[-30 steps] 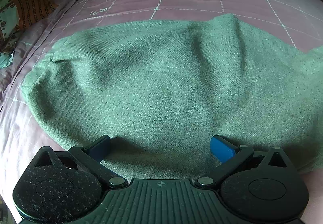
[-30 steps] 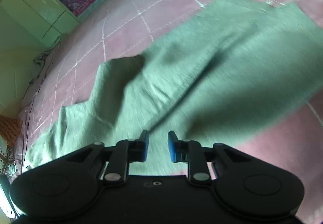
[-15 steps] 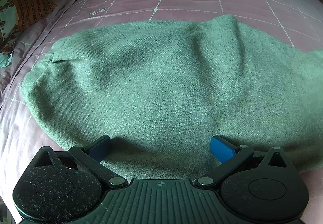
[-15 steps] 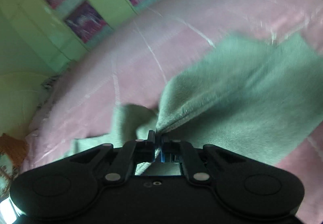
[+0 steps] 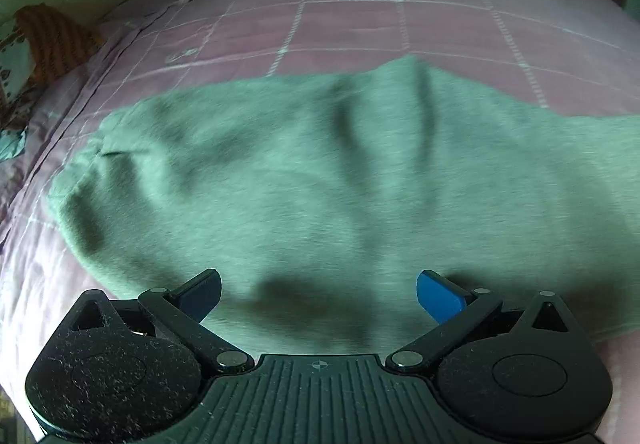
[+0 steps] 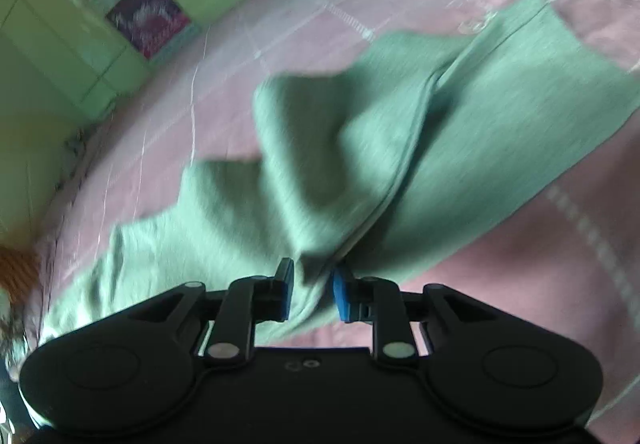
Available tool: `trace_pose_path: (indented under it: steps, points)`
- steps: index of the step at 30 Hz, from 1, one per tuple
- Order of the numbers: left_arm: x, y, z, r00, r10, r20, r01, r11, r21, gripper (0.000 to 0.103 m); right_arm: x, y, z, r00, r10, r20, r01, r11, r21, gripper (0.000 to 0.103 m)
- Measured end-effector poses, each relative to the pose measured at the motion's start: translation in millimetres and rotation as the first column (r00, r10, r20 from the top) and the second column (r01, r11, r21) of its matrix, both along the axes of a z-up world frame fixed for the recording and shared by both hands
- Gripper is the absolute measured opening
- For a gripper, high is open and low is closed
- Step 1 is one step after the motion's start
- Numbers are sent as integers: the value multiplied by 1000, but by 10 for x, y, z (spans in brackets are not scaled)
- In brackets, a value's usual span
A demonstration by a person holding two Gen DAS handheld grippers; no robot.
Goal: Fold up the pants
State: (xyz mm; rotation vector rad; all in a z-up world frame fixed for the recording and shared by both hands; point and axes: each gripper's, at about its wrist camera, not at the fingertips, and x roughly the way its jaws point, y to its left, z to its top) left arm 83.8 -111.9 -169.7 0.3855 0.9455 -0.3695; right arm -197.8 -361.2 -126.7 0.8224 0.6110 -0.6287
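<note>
Green pants (image 5: 320,180) lie across a pink checked bedsheet (image 5: 360,16). My left gripper (image 5: 318,294) is wide open and empty, hovering just above the near edge of the cloth. In the right wrist view the pants (image 6: 360,148) are bunched into a raised fold with a seam running toward me. My right gripper (image 6: 312,294) has its jaws partly apart with a fold of the cloth between them; the pads do not press on it.
An orange knitted cloth (image 5: 52,40) and a patterned pillow (image 5: 12,60) lie at the bed's left edge. Green walls with dark pictures (image 6: 148,20) stand behind the bed. Bare sheet (image 6: 560,276) lies right of the pants.
My right gripper was shut on the pants edge half a second ago and its jaws have now come apart. The left gripper has pulled back and up a little, still open.
</note>
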Motion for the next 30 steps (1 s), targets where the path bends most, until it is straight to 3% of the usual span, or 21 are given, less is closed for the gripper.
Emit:
trace_pose_path:
  steps: [4, 10, 13, 16, 20, 23, 27, 30]
  points:
    - [-115, -201, -134, 998, -19, -66, 19, 1000, 12, 103, -178, -376, -9, 995, -99, 17, 99, 995, 24, 25]
    - [-168, -271, -288, 998, 8, -60, -6, 999, 39, 103, -167, -879, -151, 986, -163, 37, 160, 983, 87, 26]
    - [-174, -270, -298, 998, 6, -57, -4, 999, 40, 103, -78, -965, -231, 988, -141, 61, 133, 984, 117, 23]
    - [-168, -256, -297, 999, 3, -54, -1, 999, 39, 103, 22, -955, -219, 992, -89, 87, 77, 989, 127, 7]
    - [-171, -272, -303, 999, 2, -54, 0, 999, 44, 103, 48, -872, -2, 981, -23, 192, 13, 998, 54, 7]
    - [-163, -268, -294, 998, -1, -57, 3, 999, 43, 103, 200, -1041, 8, 985, -29, 170, 22, 999, 44, 16]
    - [-168, -270, -297, 999, 2, -52, 1, 999, 44, 103, 388, -1268, 16, 988, -68, 137, 66, 998, 18, 16]
    - [-173, -267, -299, 999, -1, -50, 3, 999, 46, 103, 432, -1333, 34, 993, -97, 63, 98, 995, -22, 6]
